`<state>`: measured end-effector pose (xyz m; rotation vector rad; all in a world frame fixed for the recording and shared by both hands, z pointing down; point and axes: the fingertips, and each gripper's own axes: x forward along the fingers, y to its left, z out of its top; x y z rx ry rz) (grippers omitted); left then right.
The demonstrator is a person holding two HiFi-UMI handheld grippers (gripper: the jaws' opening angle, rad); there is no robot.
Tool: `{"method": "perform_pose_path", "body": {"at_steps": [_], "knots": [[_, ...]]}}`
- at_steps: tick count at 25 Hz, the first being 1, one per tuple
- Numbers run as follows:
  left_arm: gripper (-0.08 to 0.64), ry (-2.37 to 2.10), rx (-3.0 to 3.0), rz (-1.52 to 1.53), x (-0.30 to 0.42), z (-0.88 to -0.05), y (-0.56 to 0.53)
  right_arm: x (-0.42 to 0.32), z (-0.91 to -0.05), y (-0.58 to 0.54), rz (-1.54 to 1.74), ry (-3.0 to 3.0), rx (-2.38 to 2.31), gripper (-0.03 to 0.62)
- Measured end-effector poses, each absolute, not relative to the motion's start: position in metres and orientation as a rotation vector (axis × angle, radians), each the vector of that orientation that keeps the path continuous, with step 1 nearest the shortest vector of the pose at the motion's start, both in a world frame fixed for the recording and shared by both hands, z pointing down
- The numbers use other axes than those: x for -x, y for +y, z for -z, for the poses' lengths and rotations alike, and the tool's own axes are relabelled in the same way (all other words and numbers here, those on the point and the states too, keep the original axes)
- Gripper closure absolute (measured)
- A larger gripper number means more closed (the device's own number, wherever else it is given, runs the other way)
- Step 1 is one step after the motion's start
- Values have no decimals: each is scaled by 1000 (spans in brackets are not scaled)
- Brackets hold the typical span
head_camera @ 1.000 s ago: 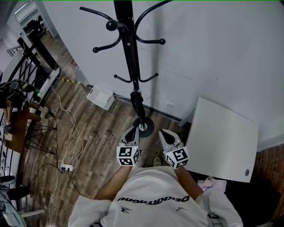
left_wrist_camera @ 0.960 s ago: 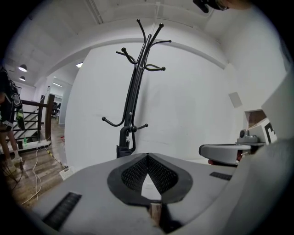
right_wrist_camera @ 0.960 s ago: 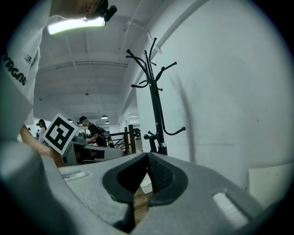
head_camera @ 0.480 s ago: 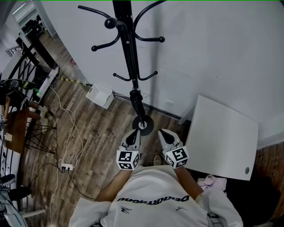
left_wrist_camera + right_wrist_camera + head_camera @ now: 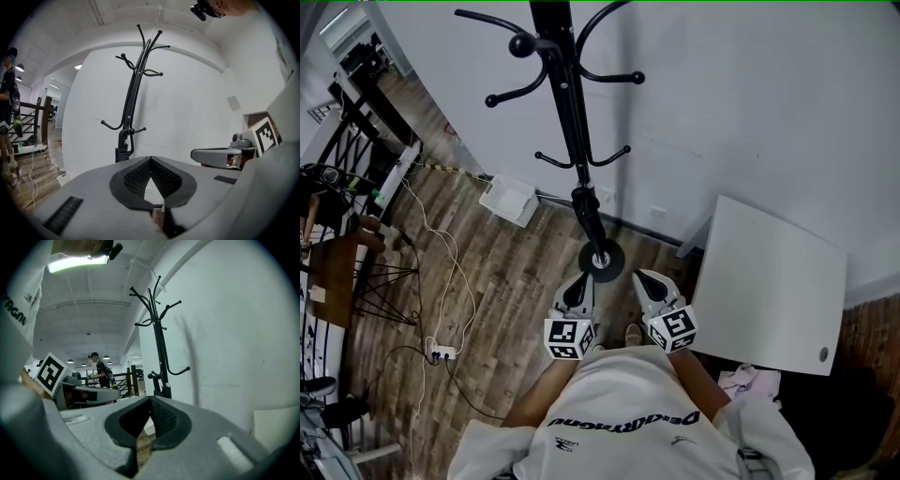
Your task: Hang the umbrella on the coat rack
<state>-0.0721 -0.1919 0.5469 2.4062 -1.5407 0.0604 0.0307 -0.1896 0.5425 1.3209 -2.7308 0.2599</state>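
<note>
The umbrella [image 5: 588,214], black and folded, hangs along the pole of the coat rack [image 5: 567,94], just below the rack's lowest hooks and above its round base. On the person's side of the rack, near that base, the left claw [image 5: 578,283] and right claw [image 5: 649,281] each have their jaws together on nothing. Only the head view shows the base. Only the gripper views show the rack's topmost hooks and a person [image 5: 99,371] far beyond the rack.

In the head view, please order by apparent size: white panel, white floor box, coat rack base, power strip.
Largest: white panel.
Next: white floor box and coat rack base look alike; not ranked.
Smallest: power strip.
</note>
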Motion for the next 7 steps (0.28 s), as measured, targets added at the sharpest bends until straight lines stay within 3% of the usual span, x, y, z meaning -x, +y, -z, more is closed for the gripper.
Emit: {"method": "perform_pose_path", "body": {"at_steps": [7], "knots": [[563, -1543, -2403, -54, 73, -547, -191, -32, -541, -189, -263, -2746, -1319, 595]]}}
